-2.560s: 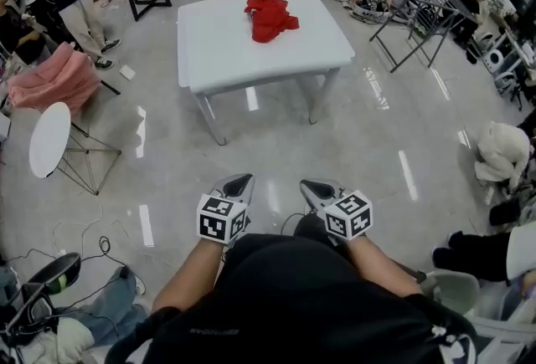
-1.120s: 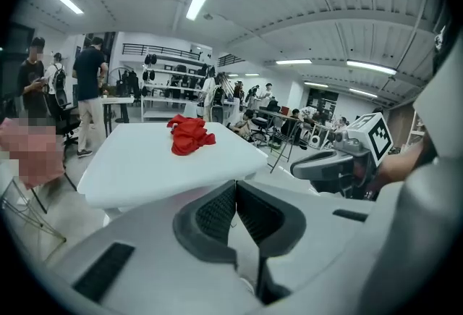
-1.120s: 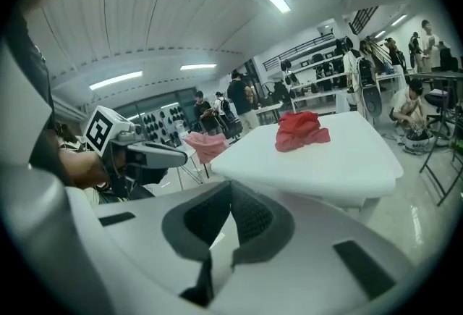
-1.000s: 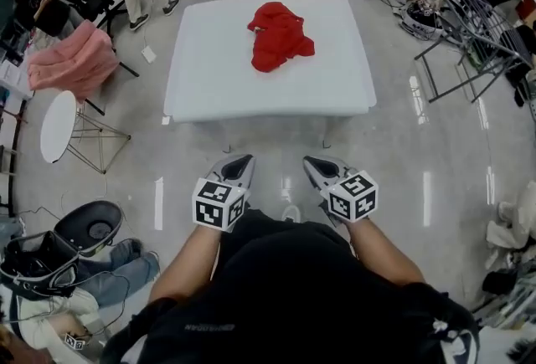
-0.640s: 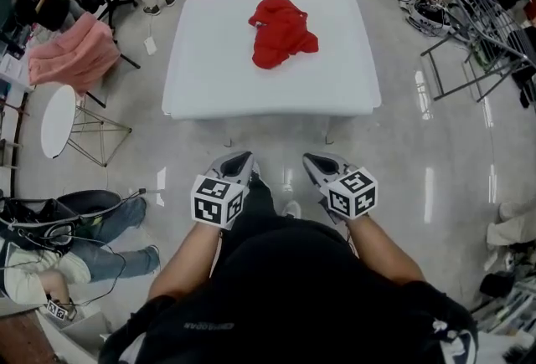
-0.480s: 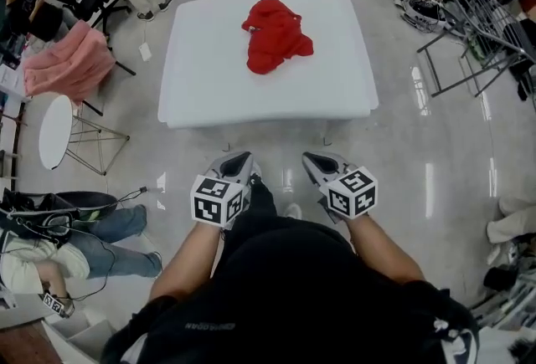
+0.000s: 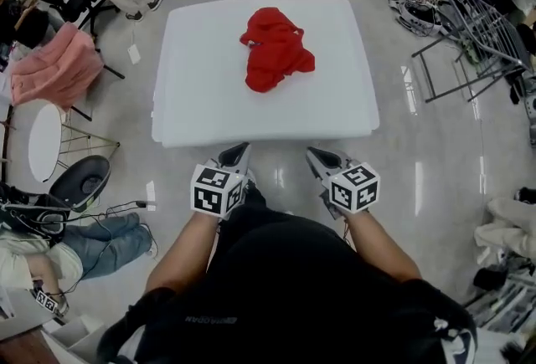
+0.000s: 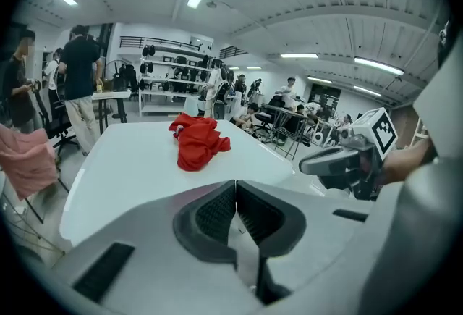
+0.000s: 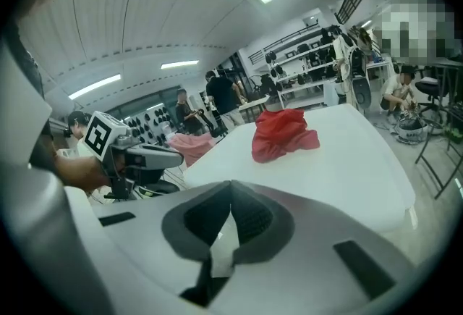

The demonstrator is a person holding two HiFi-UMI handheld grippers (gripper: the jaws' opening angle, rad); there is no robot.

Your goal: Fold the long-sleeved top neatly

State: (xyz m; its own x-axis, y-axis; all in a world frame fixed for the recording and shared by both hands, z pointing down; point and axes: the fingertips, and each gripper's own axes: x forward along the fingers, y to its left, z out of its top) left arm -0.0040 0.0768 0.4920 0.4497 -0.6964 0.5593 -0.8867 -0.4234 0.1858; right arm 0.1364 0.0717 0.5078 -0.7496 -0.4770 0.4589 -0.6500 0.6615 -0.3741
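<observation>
Top [image 7: 276, 48] crumpled on white table [image 7: 197, 99] (drying rack [image 7: 469, 19] stands nearby).

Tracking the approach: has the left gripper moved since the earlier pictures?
Yes. The left gripper moved toward the table; its tip now almost reaches the near edge.

**Black top, grey tongs, marker cubes**

The person wears a short-sleeved black top [image 7: 285, 287]. Faint grey lettering sits toward the top's left side and a patch of white print at its lower right edge. Just ahead of the top, the left tongs [image 7: 238, 153] and right tongs [image 7: 316, 156] have pale grey moulded shells lined with black ribbed pads [image 8: 215, 216]. Each carries a white cube [image 7: 217, 190] printed with black square markers.
</observation>
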